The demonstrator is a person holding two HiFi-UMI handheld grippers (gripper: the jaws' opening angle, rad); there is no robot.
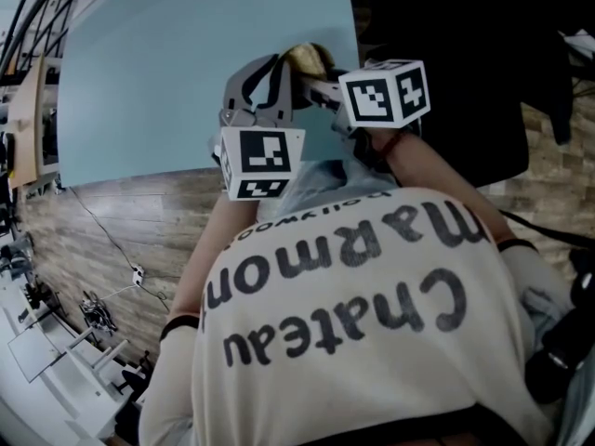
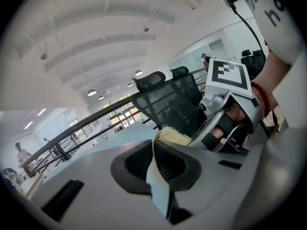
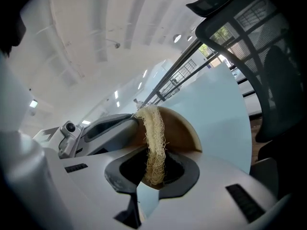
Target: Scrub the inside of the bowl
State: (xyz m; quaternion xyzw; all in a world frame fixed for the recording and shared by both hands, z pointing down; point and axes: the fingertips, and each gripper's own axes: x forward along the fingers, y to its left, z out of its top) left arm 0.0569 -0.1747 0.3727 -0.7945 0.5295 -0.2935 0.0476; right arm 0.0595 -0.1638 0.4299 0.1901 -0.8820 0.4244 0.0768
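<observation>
A tan bowl (image 3: pixel 182 128) is held up on edge above the light blue table (image 3: pixel 216 109). My right gripper (image 3: pixel 152 169) is shut on a strip of pale loofah scrubber (image 3: pixel 153 133), which lies against the bowl's inside near its left rim. My left gripper (image 3: pixel 127 121) grips that left rim; in its own view the left gripper (image 2: pixel 158 152) has its jaws nearly together on a thin pale edge, with the loofah (image 2: pixel 172 135) just beyond and the right gripper (image 2: pixel 194 138) opposite. In the head view the bowl (image 1: pixel 311 59) peeks out between the left gripper (image 1: pixel 284 77) and the right gripper (image 1: pixel 316 84).
The person's white printed shirt (image 1: pixel 372 295) fills the lower head view. Black mesh office chairs (image 2: pixel 163 99) stand beyond the table's (image 1: pixel 186 63) far side. Wood-pattern floor (image 1: pixel 93 240) with cables and equipment lies to the left.
</observation>
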